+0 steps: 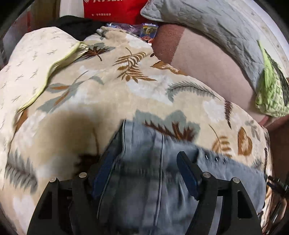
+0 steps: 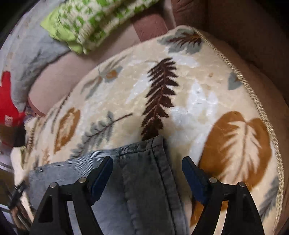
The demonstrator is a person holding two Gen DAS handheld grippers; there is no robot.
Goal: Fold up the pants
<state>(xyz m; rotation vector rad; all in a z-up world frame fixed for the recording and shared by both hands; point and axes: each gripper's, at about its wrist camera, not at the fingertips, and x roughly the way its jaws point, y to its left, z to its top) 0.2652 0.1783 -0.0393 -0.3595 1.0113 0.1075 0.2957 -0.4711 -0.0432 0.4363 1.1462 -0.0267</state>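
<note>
Light-blue jeans (image 1: 144, 180) lie on a cream blanket with a leaf print (image 1: 108, 81). My left gripper (image 1: 150, 142) hangs over them with its jaws wide apart; denim lies under the gap and neither pad presses on it. This view is blurred by motion. In the right wrist view a seamed corner of the jeans (image 2: 144, 180) rests flat on the blanket (image 2: 180, 90). My right gripper (image 2: 147, 160) stands open above that corner, its fingers on either side of the seam and clear of the cloth.
A grey quilted pillow (image 1: 198, 23) and a green-and-white pillow (image 1: 271, 94) lie beyond the blanket on a pink sheet (image 1: 207, 66). A red bag (image 1: 112, 9) and a black garment (image 1: 72, 23) sit at the far end. The blanket's corded edge (image 2: 252, 101) runs close on the right.
</note>
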